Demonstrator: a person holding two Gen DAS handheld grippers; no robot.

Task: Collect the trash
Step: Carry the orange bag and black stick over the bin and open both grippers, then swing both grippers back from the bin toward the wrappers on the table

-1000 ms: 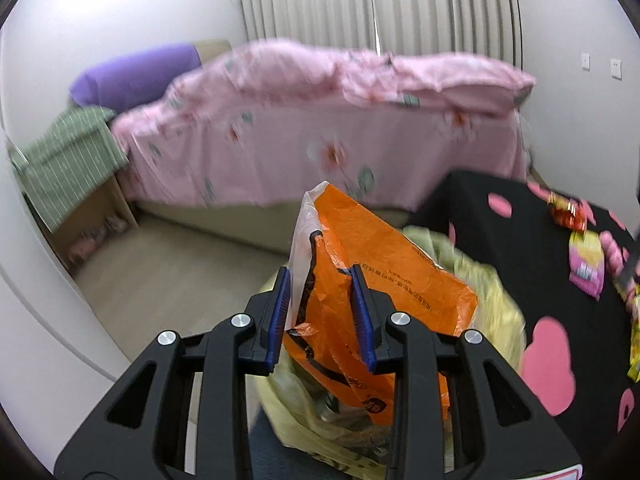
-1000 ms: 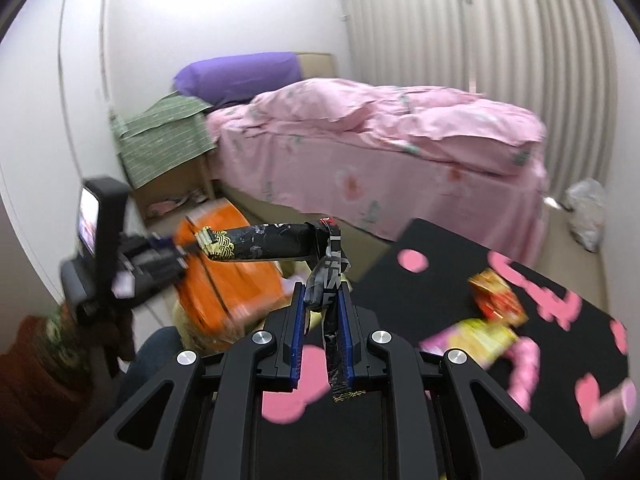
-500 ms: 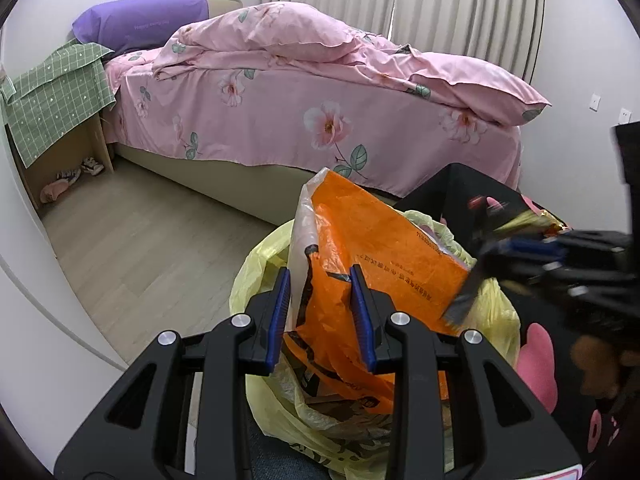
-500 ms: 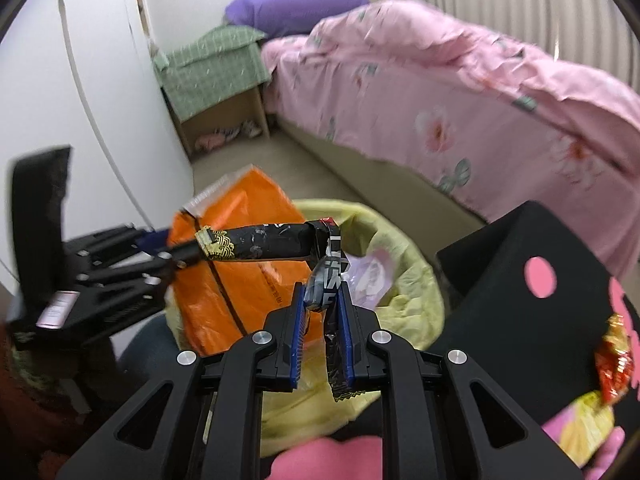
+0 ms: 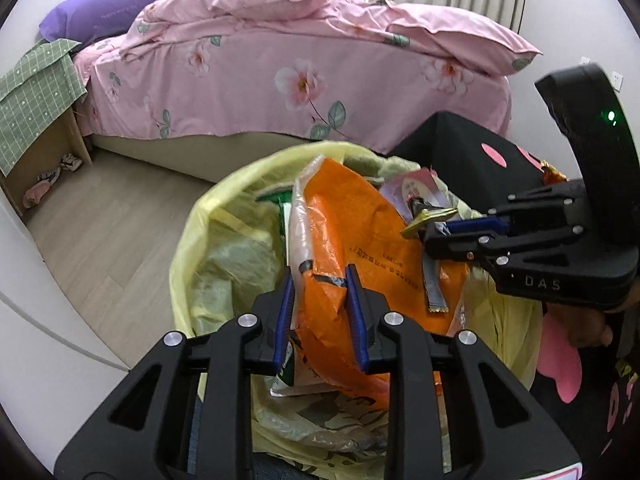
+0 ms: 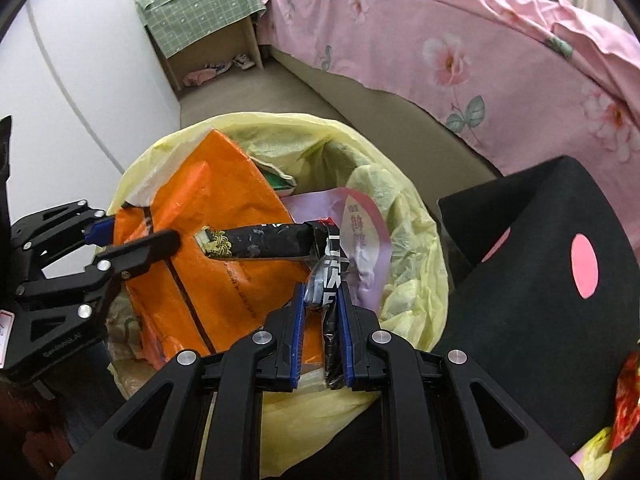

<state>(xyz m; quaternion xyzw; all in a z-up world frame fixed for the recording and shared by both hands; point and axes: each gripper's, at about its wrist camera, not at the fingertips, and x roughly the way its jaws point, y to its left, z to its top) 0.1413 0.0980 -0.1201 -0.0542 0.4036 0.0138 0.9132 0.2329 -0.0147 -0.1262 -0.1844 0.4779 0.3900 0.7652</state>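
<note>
I have both trash pieces over the bin now, so the step in hand is the drop. My left tongs [image 5: 320,312] are clamped on the orange bag [image 5: 360,232], which stands half inside the yellow bin liner [image 5: 188,240], and my right tongs [image 6: 320,312] are closed on the black wrapper [image 6: 260,242], whose long end sticks out sideways across the orange bag towards the left tongs. Next, I judge, the right pair should part so the wrapper falls into the gap beside the orange bag, onto the lilac packet [image 6: 360,232] already lying there (the bin looks fairly full, so it may perch on top, not sink). The left pair then lets go or pushes the bag down. Room is tight: the two tongs are near each other over the opening, and the black worktop [image 6: 540,280] with pink spots stands just beside the liner's rim on my right. The bed [image 6: 480,40] and the floor [image 5: 100,220] beyond leave open space for pulling back.
</note>
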